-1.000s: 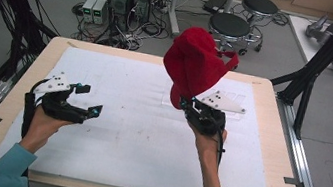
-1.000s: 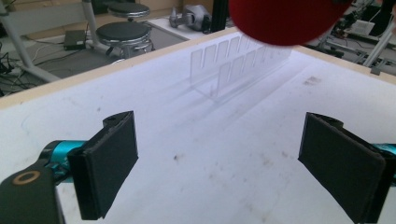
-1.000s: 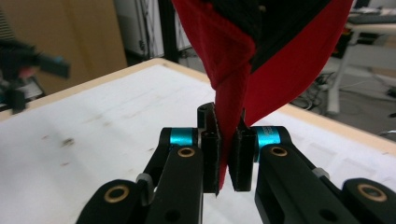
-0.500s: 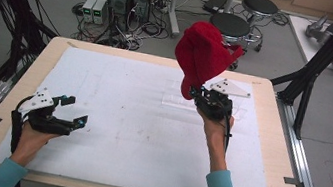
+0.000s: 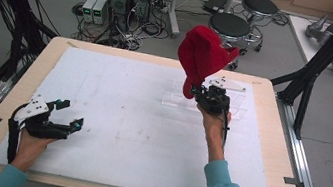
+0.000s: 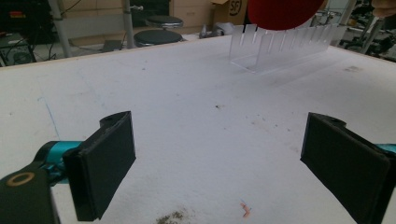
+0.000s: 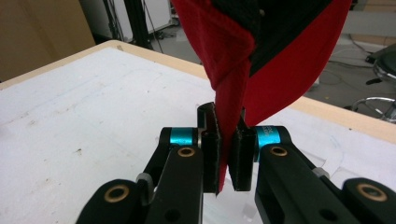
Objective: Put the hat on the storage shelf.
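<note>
Red cap (image 5: 202,53) | pinched in right claw (image 5: 201,93), rising above | left claw (image 5: 70,113) agape

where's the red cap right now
The red cap is held up above the table's far right part, pinched by its edge in the right gripper, just over the clear slotted rack in the high view.

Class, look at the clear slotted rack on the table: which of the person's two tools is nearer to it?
Right. The right tool, shut on the red cap, is raised beside the clear slotted rack. The left tool, open, sits far off at the table's near left corner.
</note>
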A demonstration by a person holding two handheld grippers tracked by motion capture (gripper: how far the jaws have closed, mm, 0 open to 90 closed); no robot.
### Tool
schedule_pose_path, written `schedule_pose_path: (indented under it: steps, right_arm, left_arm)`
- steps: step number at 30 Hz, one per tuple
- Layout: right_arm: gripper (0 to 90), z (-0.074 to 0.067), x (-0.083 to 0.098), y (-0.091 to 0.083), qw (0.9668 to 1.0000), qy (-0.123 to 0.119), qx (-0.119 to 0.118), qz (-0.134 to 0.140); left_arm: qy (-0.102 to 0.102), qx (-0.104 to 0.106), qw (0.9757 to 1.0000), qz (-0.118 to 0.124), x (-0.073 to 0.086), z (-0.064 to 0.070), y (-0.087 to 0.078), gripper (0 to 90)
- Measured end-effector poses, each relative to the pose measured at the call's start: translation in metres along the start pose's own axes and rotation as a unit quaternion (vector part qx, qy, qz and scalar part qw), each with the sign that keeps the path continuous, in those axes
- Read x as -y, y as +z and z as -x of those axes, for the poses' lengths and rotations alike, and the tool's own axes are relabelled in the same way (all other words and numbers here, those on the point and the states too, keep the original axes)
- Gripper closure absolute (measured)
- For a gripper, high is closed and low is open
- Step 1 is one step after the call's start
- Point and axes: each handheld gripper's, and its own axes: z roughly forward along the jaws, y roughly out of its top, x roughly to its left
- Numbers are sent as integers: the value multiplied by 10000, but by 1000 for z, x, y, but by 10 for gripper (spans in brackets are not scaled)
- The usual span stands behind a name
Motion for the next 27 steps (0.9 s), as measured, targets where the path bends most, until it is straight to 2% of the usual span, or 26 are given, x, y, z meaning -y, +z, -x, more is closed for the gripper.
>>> schedule_pose_path:
  steps: [5, 12, 20, 27]
  right_arm:
    - [852, 3, 2, 1, 9999, 141, -83, -9]
    - [852, 4, 2, -1, 9995, 320, -77, -39]
    - [852, 5, 4, 1, 9992, 323, -136, -201]
    - [852, 4, 10, 15, 9987, 311, -97, -401]
  left_arm:
    - [-50, -38, 10000, 0, 6, -2, -2, 102]
    - [-126, -84, 9999, 51, 10, -3, -4, 102]
    - [-135, -88, 9999, 48, 10, -3, -4, 103]
    - [-104, -80, 9999, 77, 11, -3, -4, 104]
